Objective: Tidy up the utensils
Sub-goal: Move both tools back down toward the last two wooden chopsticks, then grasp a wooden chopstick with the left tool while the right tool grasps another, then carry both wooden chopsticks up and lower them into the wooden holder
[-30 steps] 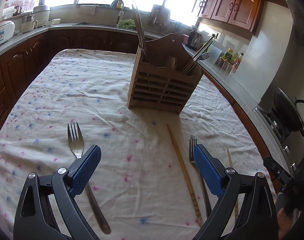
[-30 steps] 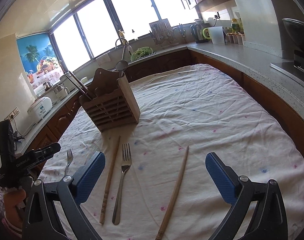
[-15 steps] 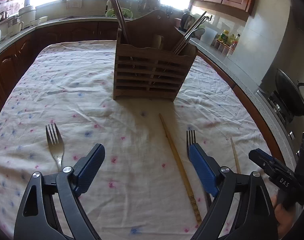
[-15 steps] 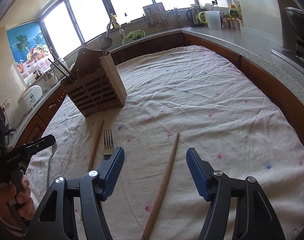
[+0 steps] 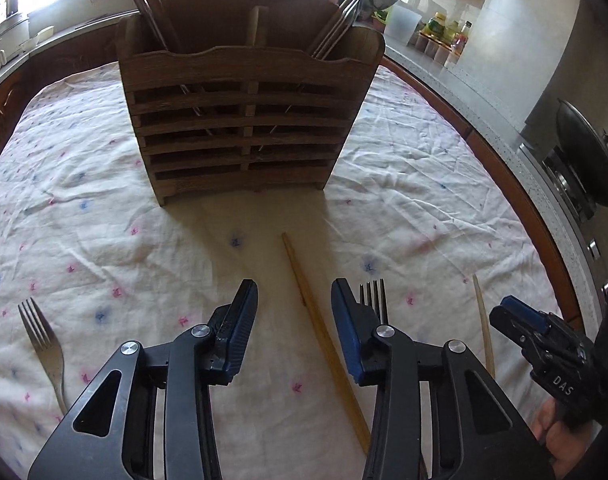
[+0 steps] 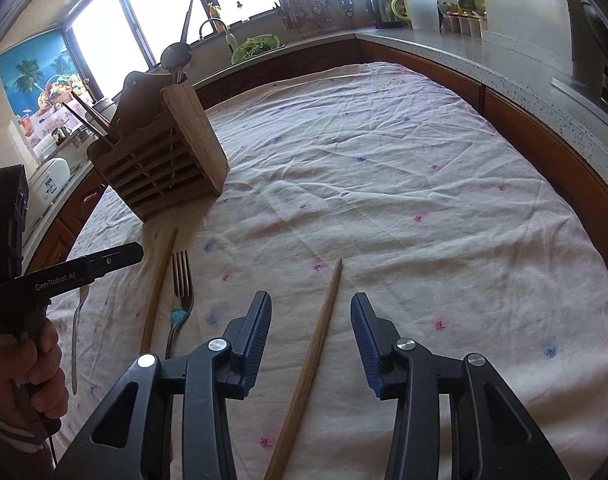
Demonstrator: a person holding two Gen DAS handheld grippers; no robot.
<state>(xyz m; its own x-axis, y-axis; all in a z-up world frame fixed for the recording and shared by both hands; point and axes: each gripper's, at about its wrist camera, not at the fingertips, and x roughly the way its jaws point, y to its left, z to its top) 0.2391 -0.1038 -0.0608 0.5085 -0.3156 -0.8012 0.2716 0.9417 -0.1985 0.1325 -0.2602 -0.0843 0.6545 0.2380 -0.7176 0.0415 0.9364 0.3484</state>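
Both tongs spread, pinching nothing: left gripper (image 5: pixel 293 312) straddling the darker chopstick (image 5: pixel 324 344), right gripper (image 6: pixel 311 320) straddling the paler chopstick (image 6: pixel 324 312), both lying on the tablecloth (image 6: pixel 384 180) toward its near edge, before the wooden holder (image 5: pixel 243 120). Best to lower squarely, close at mid-length, lift level. Near ends of both sticks cut off behind the fingers; middle fork (image 6: pixel 181 280) handle partly hidden; holder compartments hard to read.

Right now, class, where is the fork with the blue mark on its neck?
In the right wrist view, the fork lies on the tablecloth, left of the right tool, beside a wooden chopstick.
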